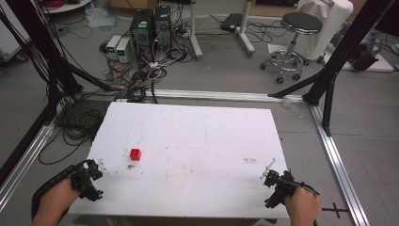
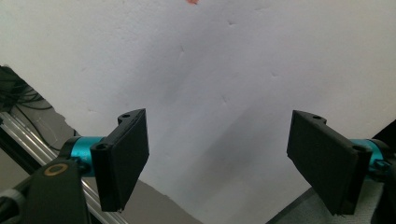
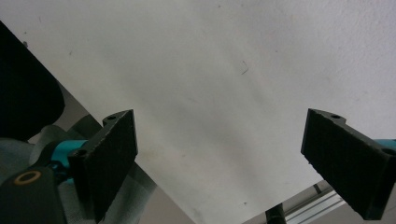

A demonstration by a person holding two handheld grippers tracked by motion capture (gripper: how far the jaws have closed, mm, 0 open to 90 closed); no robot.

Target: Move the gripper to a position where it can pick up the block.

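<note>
I am holding my left gripper (image 1: 98, 175) over the near left corner of the white foam table (image 1: 197, 141), and its jaws are standing wide apart with nothing between them; the left gripper view (image 2: 217, 158) is showing bare white board in the gap. My right gripper (image 1: 272, 178) is sitting at the near right corner, jaws likewise spread and empty (image 3: 219, 161). A small red cube (image 1: 135, 154) is lying on the board's left half, nearer my left gripper than my right but apart from it, with open board all around it. It is squarish, so I cannot tell a long axis; one flat face is turning up. Beyond the far edge, computer towers (image 1: 151, 27) and tangled cables (image 1: 141, 75) are sitting on the floor, and a round stool (image 1: 296, 28) is standing to the far right.
</note>
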